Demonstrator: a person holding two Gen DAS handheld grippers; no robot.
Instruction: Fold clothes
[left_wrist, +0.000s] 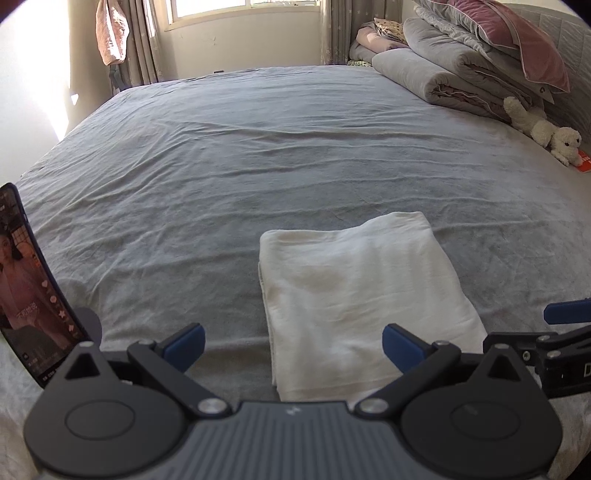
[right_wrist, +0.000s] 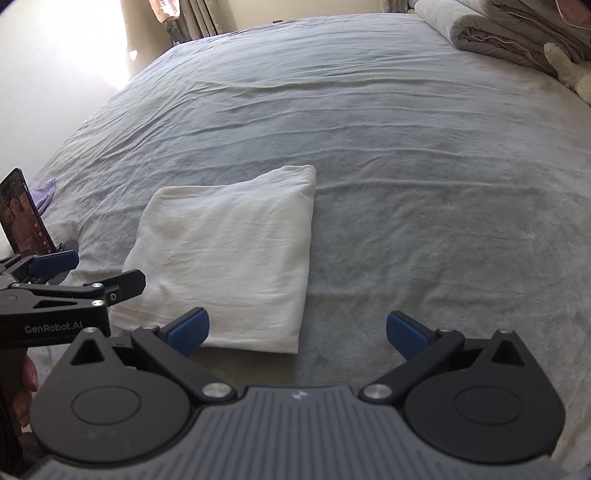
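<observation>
A white garment lies folded into a flat rectangle on the grey bed sheet, near the front edge. It also shows in the right wrist view. My left gripper is open and empty, held just above the garment's near edge. My right gripper is open and empty, over the garment's near right corner. The right gripper shows at the right edge of the left wrist view. The left gripper shows at the left of the right wrist view.
A phone with a lit screen stands propped at the bed's left front. Rolled grey quilts, a pink pillow and a white plush toy lie at the far right. A window and curtains are behind the bed.
</observation>
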